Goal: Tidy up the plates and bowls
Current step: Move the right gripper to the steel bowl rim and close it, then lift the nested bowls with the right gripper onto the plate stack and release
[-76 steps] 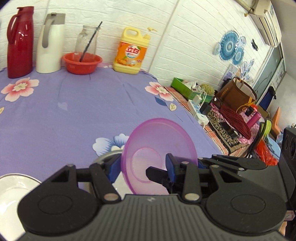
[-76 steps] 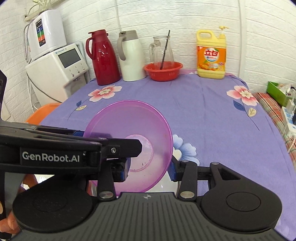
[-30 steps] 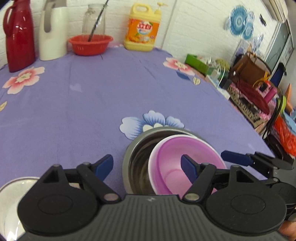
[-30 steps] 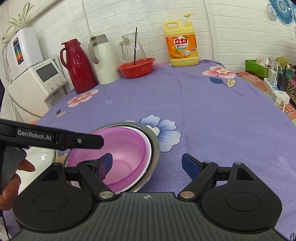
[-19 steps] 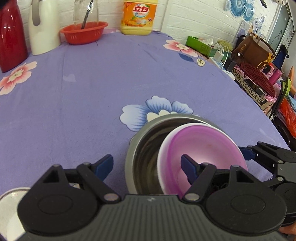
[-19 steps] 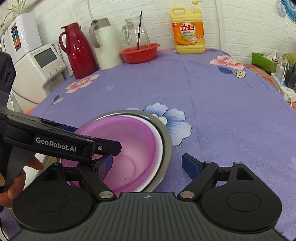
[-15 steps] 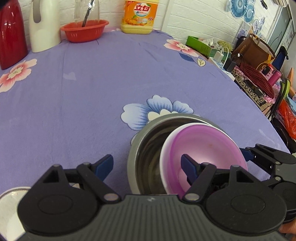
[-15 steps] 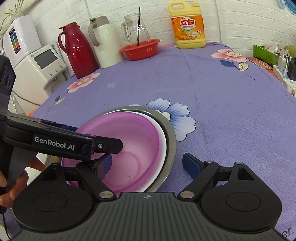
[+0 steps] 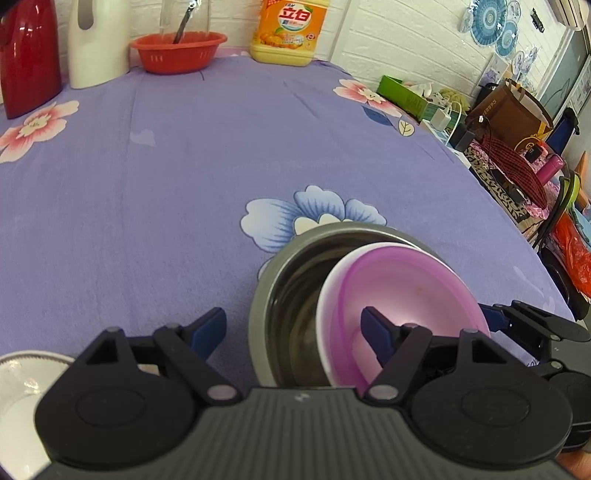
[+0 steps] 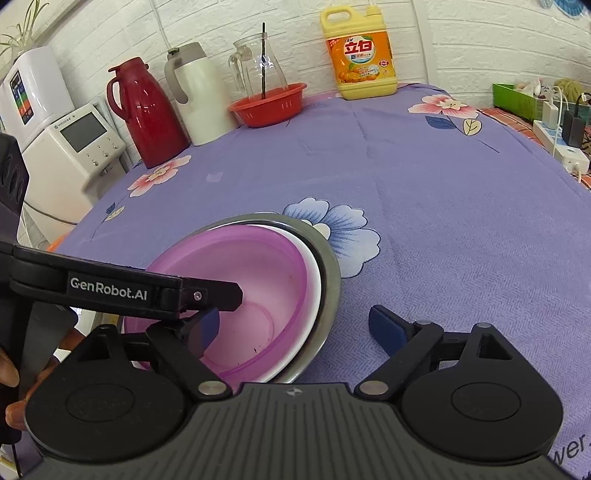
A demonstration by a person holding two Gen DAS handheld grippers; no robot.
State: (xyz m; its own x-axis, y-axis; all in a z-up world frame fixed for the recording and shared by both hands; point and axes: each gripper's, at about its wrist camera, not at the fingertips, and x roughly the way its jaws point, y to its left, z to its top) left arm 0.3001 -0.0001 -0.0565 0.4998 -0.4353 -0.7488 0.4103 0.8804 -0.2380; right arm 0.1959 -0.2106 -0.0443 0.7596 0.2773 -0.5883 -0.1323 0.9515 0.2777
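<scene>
Purple bowl (image 10: 258,295) nested in white bowl (image 10: 314,291) and steel bowl (image 9: 291,288)
A white plate (image 9: 18,384), seen only in the left view, lies left of the steel bowl; both grippers' fingers (image 9: 293,332) (image 10: 291,328) are released, with bare tabletop (image 9: 166,184) beyond.

White brick wall (image 10: 480,40) behind purple floral tablecloth (image 10: 424,192) (blue fan ornaments (image 9: 489,18) rightward)

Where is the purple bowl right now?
The purple bowl sits nested in a white bowl inside the steel bowl, near the table's front edge beside the blue flower print in both views.
</scene>
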